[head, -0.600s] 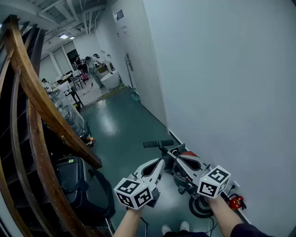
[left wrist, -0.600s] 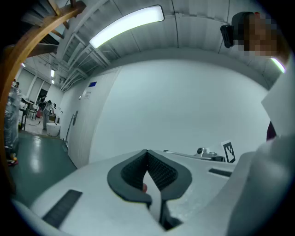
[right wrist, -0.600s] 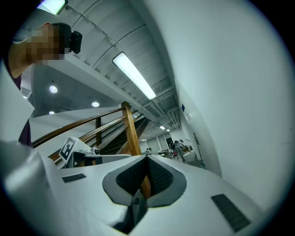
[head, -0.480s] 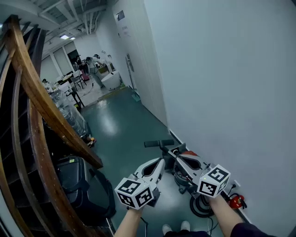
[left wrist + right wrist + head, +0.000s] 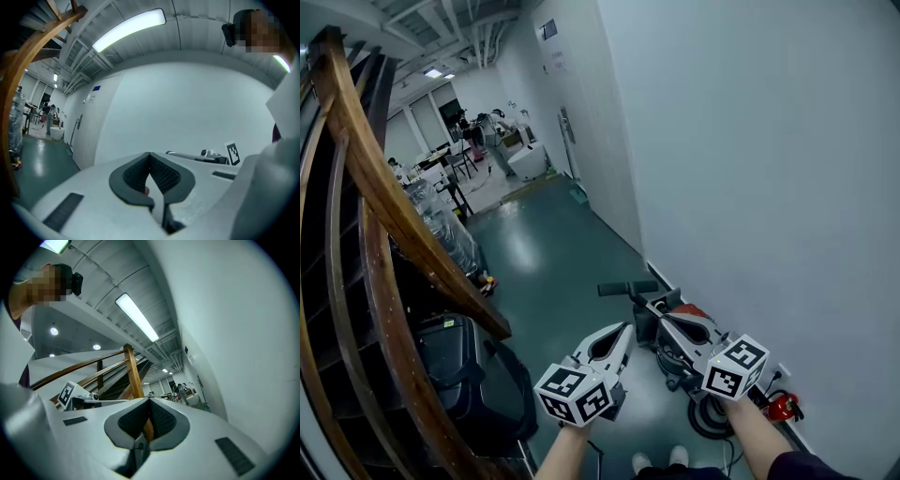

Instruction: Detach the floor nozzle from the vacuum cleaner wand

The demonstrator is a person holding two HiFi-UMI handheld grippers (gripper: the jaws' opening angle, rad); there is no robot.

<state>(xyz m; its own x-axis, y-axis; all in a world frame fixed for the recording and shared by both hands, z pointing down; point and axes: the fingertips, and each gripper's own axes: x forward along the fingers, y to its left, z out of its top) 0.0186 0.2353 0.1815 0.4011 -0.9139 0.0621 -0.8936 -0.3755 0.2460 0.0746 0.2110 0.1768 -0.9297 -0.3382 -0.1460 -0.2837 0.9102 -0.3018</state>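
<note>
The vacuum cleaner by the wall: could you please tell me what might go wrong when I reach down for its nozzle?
1. Both the left hand-held gripper and the right hand-held gripper are shut and empty; reaching down like that could knock the vacuum cleaner rather than grip it.
2. It lies close against the wall, so the right one may scrape it.

The glossy green floor (image 5: 546,267) carries a vacuum cleaner (image 5: 709,422) close beside the white wall (image 5: 750,187), its black floor nozzle (image 5: 626,289) pointing outward. A black bag (image 5: 459,361) sits under the wooden stair, and white shoes (image 5: 656,461) stand at the lower edge.
</note>
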